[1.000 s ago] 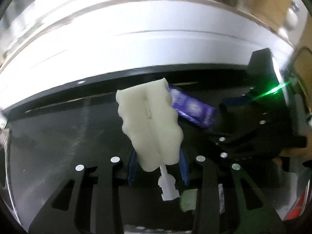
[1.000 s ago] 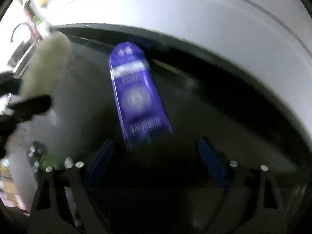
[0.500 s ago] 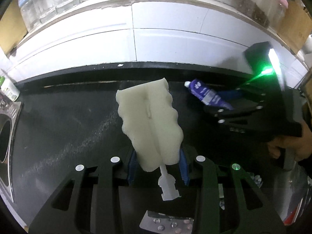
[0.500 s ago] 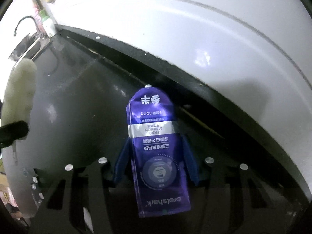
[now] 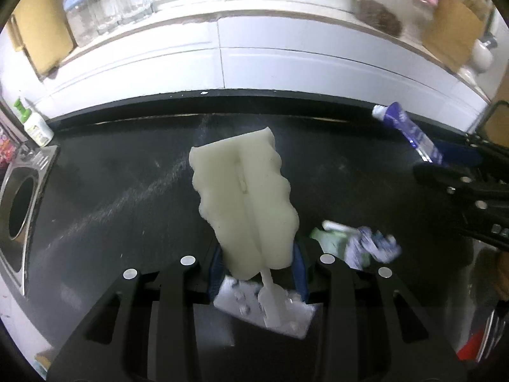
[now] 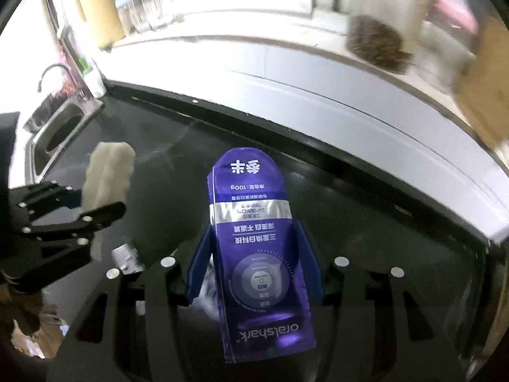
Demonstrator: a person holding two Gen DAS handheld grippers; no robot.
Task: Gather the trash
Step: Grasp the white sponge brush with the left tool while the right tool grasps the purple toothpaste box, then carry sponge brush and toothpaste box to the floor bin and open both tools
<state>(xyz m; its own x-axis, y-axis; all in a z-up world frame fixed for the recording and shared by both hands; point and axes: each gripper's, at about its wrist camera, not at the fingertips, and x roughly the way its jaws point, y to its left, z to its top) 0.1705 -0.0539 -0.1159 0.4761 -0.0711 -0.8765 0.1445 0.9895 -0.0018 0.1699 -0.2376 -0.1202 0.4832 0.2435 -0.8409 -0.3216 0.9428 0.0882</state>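
Note:
My left gripper (image 5: 257, 264) is shut on the base of a pale foam sponge head (image 5: 245, 197) with a white plastic stem, held above the black countertop (image 5: 127, 175). From the right wrist view the same sponge (image 6: 108, 172) sticks up out of the left gripper (image 6: 92, 203) at far left. My right gripper (image 6: 254, 254) is shut on a flattened purple toothpaste tube (image 6: 254, 222), its blue pads pressing both edges. That tube (image 5: 404, 127) pokes out of the right gripper (image 5: 445, 162) at the right edge of the left wrist view, off the counter.
A silver blister pack (image 5: 286, 315) lies under the left jaws. Crumpled wrappers (image 5: 366, 248) and a green scrap (image 5: 331, 238) lie just to its right. A steel sink (image 5: 19, 216) and a soap bottle (image 5: 35, 124) are at far left. A white tiled wall with a cluttered ledge runs behind.
The right jaws closed on the purple tube and lifted it off the counter. Both grippers rose and pulled back from the wall, bringing the blister pack and wrappers into view.

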